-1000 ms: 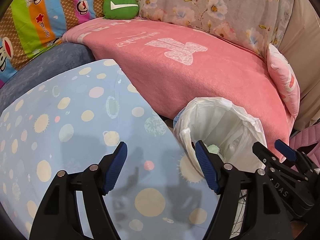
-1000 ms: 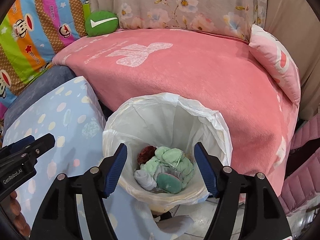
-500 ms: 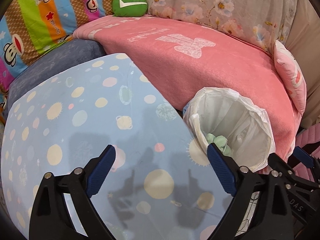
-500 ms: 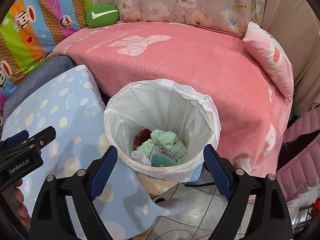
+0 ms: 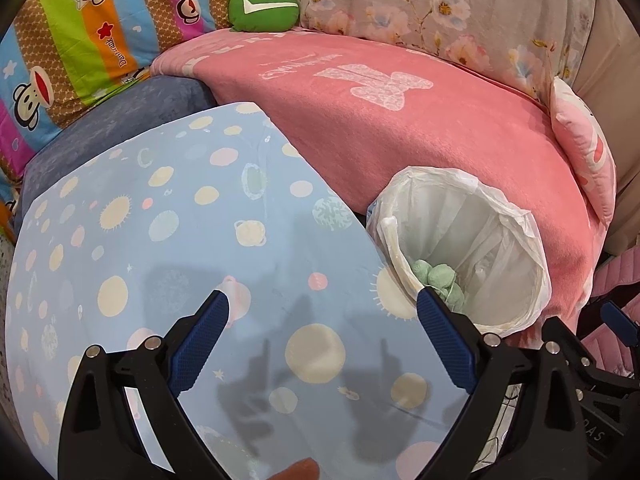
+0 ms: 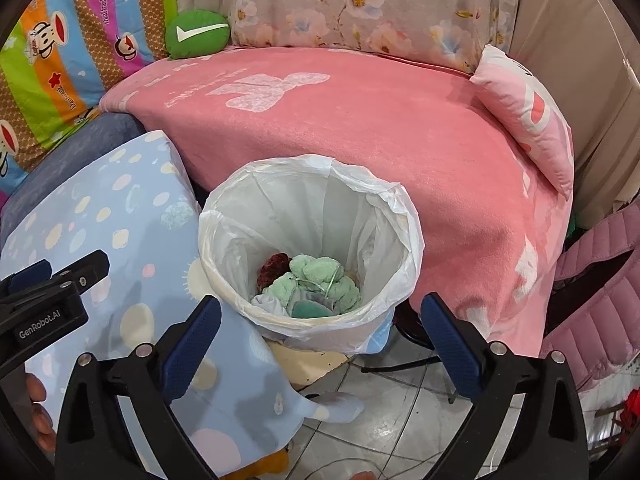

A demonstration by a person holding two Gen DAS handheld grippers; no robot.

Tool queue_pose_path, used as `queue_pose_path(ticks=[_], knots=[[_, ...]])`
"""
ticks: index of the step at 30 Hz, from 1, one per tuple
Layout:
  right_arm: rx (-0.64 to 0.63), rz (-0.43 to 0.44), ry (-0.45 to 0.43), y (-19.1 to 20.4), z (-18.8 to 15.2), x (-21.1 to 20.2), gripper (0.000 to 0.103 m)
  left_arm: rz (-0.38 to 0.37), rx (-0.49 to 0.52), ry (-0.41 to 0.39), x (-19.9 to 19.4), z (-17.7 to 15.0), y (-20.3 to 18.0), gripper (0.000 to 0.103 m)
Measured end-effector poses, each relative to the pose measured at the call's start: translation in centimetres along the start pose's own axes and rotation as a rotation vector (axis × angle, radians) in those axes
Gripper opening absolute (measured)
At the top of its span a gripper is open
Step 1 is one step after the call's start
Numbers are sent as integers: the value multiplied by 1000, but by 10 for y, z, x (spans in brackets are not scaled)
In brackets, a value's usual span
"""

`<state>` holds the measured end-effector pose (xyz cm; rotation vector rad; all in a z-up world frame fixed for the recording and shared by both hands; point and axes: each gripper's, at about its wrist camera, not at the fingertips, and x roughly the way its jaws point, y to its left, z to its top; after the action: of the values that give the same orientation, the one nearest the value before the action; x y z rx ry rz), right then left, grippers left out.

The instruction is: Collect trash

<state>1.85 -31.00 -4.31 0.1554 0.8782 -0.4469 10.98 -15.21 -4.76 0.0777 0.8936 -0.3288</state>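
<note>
Presently both grippers, left (image 5: pixel 320 344) and right (image 6: pixel 320 344), hang with jaws spread, holding nothing. Trash (image 6: pixel 312 284) lies in the lined bin (image 6: pixel 404 216), wedged between surface (image 5: pixel 180 240) and pink bed (image 6: pixel 400 120), presumably for reach.

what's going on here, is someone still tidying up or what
A person holds a two-finger gripper in each hand, collecting trash. Both the left gripper and right gripper are open and empty. The lined bin beside the pink blanket already holds green wads and a dark red scrap. The left hovers over a blue dotted cloth.
</note>
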Motion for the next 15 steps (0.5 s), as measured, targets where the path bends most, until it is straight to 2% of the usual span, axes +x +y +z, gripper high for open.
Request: queue_pose_path(ticks=[4,15], knots=[[-9,2,4,-2,-3,1,96,11,16,-5,0,-2,-4,94],[-33,-17,4,-1,-11,-2,96,13,24,6,1,-6,-12,94]])
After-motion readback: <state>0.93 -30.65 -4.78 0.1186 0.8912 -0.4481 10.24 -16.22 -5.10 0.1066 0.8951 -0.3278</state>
